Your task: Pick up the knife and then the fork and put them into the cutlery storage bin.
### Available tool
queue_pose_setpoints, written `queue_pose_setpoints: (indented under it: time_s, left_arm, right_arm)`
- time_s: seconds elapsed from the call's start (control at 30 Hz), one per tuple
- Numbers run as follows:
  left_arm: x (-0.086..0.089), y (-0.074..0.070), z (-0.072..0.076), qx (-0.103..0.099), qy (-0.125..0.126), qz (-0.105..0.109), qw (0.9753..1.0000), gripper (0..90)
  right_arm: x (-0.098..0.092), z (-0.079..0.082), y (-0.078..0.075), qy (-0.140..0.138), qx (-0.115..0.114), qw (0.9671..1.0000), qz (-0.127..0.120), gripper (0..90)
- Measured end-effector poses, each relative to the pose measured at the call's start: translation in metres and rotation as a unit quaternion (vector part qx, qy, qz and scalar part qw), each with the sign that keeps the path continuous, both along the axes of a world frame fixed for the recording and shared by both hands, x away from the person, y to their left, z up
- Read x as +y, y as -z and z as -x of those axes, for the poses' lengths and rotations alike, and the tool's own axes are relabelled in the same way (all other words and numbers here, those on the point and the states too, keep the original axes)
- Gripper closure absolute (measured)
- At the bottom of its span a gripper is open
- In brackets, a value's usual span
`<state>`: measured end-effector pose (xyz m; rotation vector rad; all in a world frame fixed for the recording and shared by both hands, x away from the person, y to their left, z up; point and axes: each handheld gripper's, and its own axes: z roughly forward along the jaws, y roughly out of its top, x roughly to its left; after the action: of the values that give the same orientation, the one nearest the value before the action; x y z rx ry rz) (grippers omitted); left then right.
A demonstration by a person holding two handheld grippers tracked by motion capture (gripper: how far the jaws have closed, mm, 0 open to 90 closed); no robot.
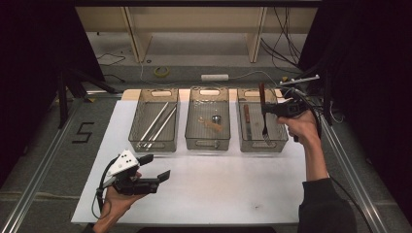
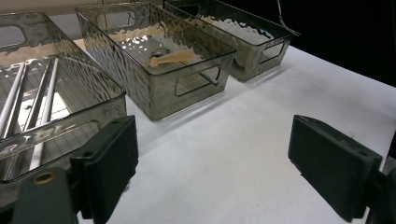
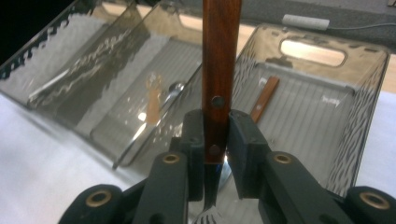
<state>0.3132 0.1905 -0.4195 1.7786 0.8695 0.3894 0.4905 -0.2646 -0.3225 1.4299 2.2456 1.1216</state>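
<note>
Fork (image 1: 264, 116): clamped by its wooden handle in the right tool (image 1: 266, 109), tines down over the right bin (image 1: 279, 143).
Surface (image 1: 218, 184): white, open all around the left tool (image 1: 155, 171), whose jaws stand apart.
Right bin: a wood-handled piece (image 1: 246, 113) beside the fork.
Middle bin (image 1: 194, 138): spoon (image 1: 216, 118), pale utensil (image 1: 212, 125).
Left bin (image 1: 143, 141): metal rods (image 1: 158, 124), just ahead of the left tool.

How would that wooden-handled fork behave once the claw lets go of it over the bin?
The fork looks stiff: it hangs straight from the right claw. Pinched on its handle with metal tines lowest, it would probably drop tines first into the right bin. Flat-sided, it seems unlikely to roll.
</note>
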Motion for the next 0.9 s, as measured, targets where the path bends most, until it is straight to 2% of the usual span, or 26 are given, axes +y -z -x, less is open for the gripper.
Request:
queue_pose_setpoints:
  time_s: [0.17,0.4,0.5,0.9]
  left_arm:
    - [0.000,0.000,0.000,0.000,0.001,0.001,1.0000,15.3]
    - [0.000,0.000,0.001,0.000,0.001,0.002,1.0000,15.3]
    - [0.000,0.000,0.001,0.001,0.001,0.002,1.0000,15.3]
    - [-0.001,0.000,0.001,0.000,0.003,0.002,1.0000,15.3]
  right_arm:
    - [-0.005,-0.016,0.003,0.017,0.004,0.9998,-0.011,77.7]
    - [-0.009,-0.035,0.023,0.030,0.032,0.9990,-0.004,77.4]
    - [-0.010,-0.040,0.025,0.035,0.032,0.9988,-0.014,77.5]
    - [-0.007,-0.051,0.033,0.043,0.049,0.9977,-0.020,77.3]
